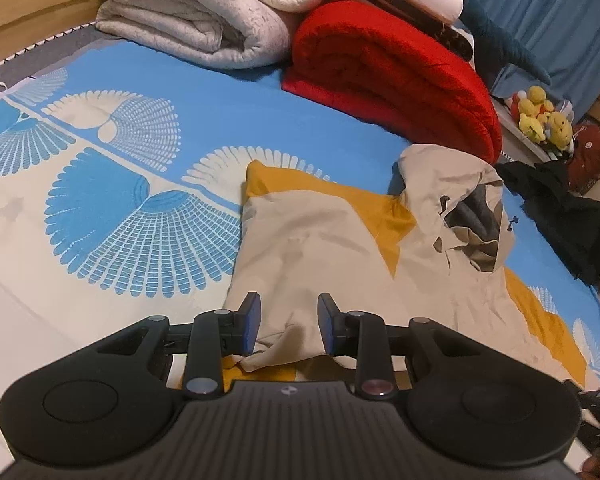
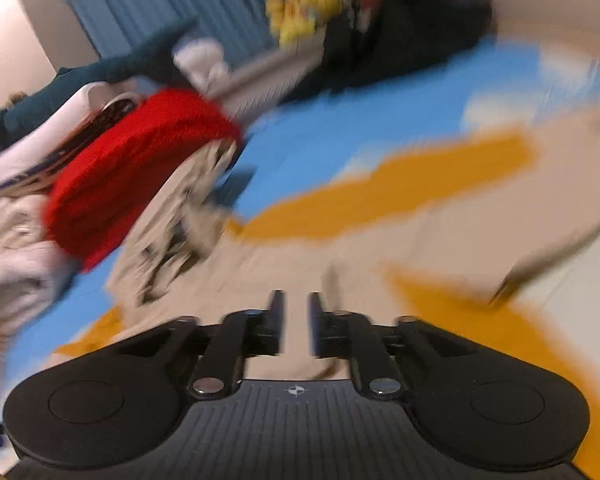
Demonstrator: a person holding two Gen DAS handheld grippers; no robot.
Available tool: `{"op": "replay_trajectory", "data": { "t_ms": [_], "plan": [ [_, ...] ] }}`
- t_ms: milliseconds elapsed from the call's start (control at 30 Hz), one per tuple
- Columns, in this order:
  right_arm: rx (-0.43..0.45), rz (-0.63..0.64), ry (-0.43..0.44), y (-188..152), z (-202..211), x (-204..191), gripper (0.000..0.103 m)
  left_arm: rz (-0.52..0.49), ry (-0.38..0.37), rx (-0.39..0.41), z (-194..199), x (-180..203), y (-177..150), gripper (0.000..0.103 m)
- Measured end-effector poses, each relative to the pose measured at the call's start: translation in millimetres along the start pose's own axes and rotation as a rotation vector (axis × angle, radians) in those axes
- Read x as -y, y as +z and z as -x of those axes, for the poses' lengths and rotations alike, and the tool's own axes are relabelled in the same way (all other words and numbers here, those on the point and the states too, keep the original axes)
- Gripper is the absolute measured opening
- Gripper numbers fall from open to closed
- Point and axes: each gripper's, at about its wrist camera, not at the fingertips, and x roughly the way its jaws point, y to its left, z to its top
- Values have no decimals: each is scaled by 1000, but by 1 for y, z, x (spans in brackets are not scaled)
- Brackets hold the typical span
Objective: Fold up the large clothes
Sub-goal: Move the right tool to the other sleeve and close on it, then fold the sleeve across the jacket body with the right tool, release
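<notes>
The left gripper (image 1: pixel 288 322) pinches a bunched fold of the beige and yellow jacket (image 1: pixel 312 236), probably to hold it in place. The right gripper (image 2: pixel 296 322) hangs over the jacket with its jaws apart and empty. The jacket lies spread on the blue bed sheet (image 1: pixel 204 92), its hood near the red blanket (image 1: pixel 396 80).

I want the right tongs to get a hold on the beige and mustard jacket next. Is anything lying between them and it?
Nothing visible. The right tongs sit open directly above the beige and mustard jacket, with only its fabric beyond the tips. The rolled red blanket lies off to the side. The view is blurred, so small things could be missed.
</notes>
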Motion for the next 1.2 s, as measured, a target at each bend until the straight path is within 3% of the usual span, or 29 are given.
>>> {"op": "replay_trajectory", "data": {
  "t_ms": [33,100,367,433,500,600,667,733,800,867,967,1100,1167,1200],
  "plan": [
    [-39,-25,21,-4,-7,2,43,1,1,-3,-2,0,0,34],
    [-95,-58,23,-16,-21,0,44,5,1,-7,-4,0,2,34],
    [-174,-146,-19,-34,-60,7,43,-6,23,-15,-13,-7,9,35],
    [-155,-131,-31,-32,-63,9,12,-10,29,-20,-16,-7,9,35],
    [-99,-111,-16,-24,-56,6,6,-16,32,-25,-19,-8,9,35],
    [105,-10,14,-3,-19,-16,4,-35,39,-32,-23,-7,6,35],
    [207,26,4,8,1,-23,4,-49,45,-43,-27,-7,3,35],
    [256,68,-39,15,9,-24,4,-67,51,-62,-34,-6,-2,35],
    [215,93,-105,17,-1,-16,5,-83,60,-89,-41,-5,-7,35],
    [145,35,-174,17,-12,-2,7,-107,61,-116,-49,-3,-13,35],
    [143,4,-278,16,-14,8,10,-149,80,-147,-60,-3,-22,35],
    [164,7,-237,16,-10,4,10,-168,187,-236,-79,-18,-33,46],
    [128,-24,-185,17,-18,6,19,-151,216,-234,-77,-22,-32,46],
    [78,-65,-157,16,-25,10,32,-153,228,-222,-74,-20,-30,46]
  ]
}}
